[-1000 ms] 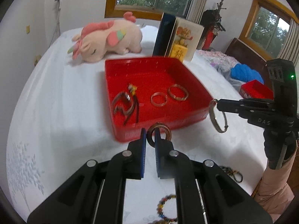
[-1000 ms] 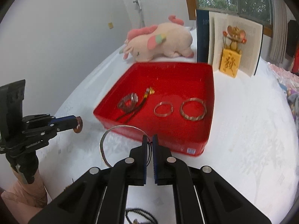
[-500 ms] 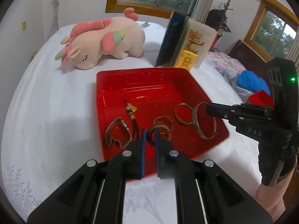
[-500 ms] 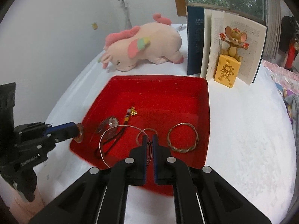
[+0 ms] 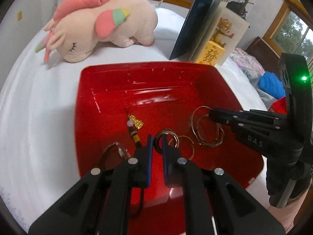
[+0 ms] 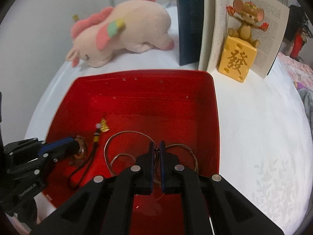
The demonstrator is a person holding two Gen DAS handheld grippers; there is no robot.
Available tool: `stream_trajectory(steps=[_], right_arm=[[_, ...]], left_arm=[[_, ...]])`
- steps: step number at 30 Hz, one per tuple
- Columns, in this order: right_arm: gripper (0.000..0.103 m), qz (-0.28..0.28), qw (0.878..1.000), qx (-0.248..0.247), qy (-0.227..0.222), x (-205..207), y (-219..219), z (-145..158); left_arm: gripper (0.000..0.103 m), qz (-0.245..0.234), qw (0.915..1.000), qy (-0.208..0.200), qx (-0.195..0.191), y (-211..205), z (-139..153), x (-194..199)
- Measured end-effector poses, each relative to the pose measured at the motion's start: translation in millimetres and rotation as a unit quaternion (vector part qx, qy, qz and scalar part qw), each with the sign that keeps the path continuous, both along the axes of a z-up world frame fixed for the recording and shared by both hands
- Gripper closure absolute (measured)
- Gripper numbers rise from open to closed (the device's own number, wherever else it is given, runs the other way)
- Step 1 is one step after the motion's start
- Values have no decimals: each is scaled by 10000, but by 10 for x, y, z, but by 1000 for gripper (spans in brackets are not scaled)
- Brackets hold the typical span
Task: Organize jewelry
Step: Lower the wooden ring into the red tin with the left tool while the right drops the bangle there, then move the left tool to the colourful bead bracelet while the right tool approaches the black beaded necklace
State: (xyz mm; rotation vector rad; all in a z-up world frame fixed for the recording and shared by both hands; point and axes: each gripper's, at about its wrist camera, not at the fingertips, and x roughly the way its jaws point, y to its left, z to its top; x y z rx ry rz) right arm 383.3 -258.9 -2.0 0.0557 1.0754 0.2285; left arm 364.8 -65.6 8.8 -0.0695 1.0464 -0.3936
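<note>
Jewelry is now over the red tray (image 5: 109, 90), and this is the main change: one second ago both held pieces hung outside the tray's near wall, above the white bed (image 5: 39, 117); now both are inside its rim, low above the floor.

The left gripper (image 5: 156, 143) is nearly closed on a small dark ring (image 5: 157, 144), which stands upright between its blue pads, near the middle of the tray in the left wrist view. The right gripper (image 6: 156, 150) is fully closed on a thin wire bangle (image 6: 125, 135); the loop hangs toward 10 o'clock from its tips. In the left wrist view this right gripper comes in from 3 o'clock, and its bangle overlaps a gold bangle (image 5: 207, 143) already lying on the floor. I cannot tell if the two touch.

Other pieces already in the tray: a smaller ring (image 5: 185, 143) just beside the left gripper's tips at 3 o'clock, a gold charm on a dark cord (image 5: 137, 124) at 11 o'clock from them, and a heart-shaped piece (image 5: 113, 152) at 9 o'clock, partly hidden.

Beyond the tray, at 12 o'clock, are a pink plush unicorn (image 5: 101, 25) and an open book (image 6: 244, 19) with a mouse figurine (image 6: 242, 29) on a yellow block.

I judge that carrying is done and releasing is what remains; neither piece is let go yet.
</note>
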Motion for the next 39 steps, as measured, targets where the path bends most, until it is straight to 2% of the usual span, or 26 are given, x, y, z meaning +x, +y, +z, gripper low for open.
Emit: stream_trajectory(steps=[6,19,21,26,28,30,34,36,39], right_arm=[[98,13,9999,-81,72,72,53,-87],[93,89,9996,259,89,18,18,2],[93,106,9995,291,91,-11,23,25],[93,104,9995,283,17,-146,29,112],[93,104,9995,284,-14,-200,35,142],[92,112,9995,277,-43,-291,36,182],[80,164,9993,281,-171,-490,38,272],[74,219,9989,350,-213,-613,32,325],[71,308,9982,387,-350,-853,11,416]], left_arm=[[96,78,9997,236,67,-16,-155,153],[87,191,9995,174,191,3,-112,103],[81,233,9994,153,197,17,-92,86],[75,385,9989,23,280,81,-7,0],[68,471,9984,-42,324,112,34,-60],[56,561,9975,-159,411,137,91,-148],[45,634,9961,-380,476,200,222,-363],[32,668,9955,-478,474,250,289,-506],[30,699,9950,-544,461,313,346,-698]])
